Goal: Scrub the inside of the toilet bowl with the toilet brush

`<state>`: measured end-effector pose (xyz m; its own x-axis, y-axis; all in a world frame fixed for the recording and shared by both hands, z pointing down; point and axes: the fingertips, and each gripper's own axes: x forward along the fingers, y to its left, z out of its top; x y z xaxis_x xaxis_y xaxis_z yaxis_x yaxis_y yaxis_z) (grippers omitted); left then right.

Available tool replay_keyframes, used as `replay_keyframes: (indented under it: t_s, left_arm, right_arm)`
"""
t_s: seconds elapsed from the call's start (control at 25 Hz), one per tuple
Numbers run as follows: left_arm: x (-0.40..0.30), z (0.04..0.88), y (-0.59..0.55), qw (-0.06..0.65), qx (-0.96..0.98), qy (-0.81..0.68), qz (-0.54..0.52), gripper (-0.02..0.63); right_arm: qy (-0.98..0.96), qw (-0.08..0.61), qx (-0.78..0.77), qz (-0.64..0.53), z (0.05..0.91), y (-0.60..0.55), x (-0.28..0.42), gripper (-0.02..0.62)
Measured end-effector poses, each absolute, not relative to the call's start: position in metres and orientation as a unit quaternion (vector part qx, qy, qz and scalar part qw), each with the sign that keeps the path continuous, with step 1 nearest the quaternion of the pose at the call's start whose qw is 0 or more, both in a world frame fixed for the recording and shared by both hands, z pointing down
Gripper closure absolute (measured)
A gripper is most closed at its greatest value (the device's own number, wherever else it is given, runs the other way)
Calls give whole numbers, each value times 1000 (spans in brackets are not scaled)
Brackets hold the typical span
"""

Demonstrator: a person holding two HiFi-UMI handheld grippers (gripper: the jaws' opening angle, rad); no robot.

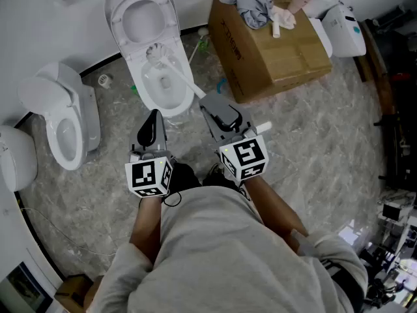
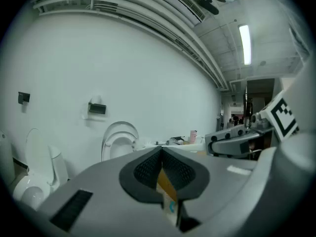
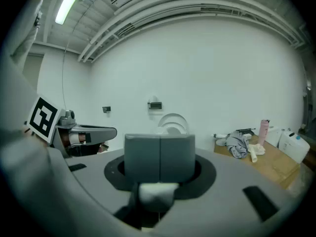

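The right tongs (image 1: 210,104) are closed on the handle of the white, long-handled plastic toilet brush (image 1: 184,80), whose bristle head sits inside the white ceramic toilet bowl (image 1: 138,77). The brush looks light and stiff, and probably slick when wet, so a firm hold well up the handle suits it. The left tongs (image 1: 154,117) are closed on nothing, just beside the right. Both forearms reach forward and down.

Two toilets stood on the floor (image 1: 313,142): centre toilet (image 1: 133,25) and left toilet (image 1: 65,119). One toilet brush (image 1: 158,54) and one cardboard box (image 1: 273,51) were present. Grippers numbered two: left gripper (image 1: 154,121), right gripper (image 1: 214,106).
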<state>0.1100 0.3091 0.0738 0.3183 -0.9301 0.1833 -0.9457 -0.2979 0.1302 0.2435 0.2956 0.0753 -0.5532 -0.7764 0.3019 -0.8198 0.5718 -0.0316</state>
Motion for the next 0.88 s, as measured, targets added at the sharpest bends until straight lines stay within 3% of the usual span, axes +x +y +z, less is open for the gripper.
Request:
replay_keyframes:
  t_s: [0.48, 0.88]
  left_arm:
    - [13, 116, 265, 137, 823, -546, 75, 595]
    - [0, 165, 226, 191, 815, -539, 94, 595]
  right_arm:
    - [-858, 182, 469, 106, 119, 253, 163, 448]
    - [-843, 239, 463, 134, 163, 205, 165, 448]
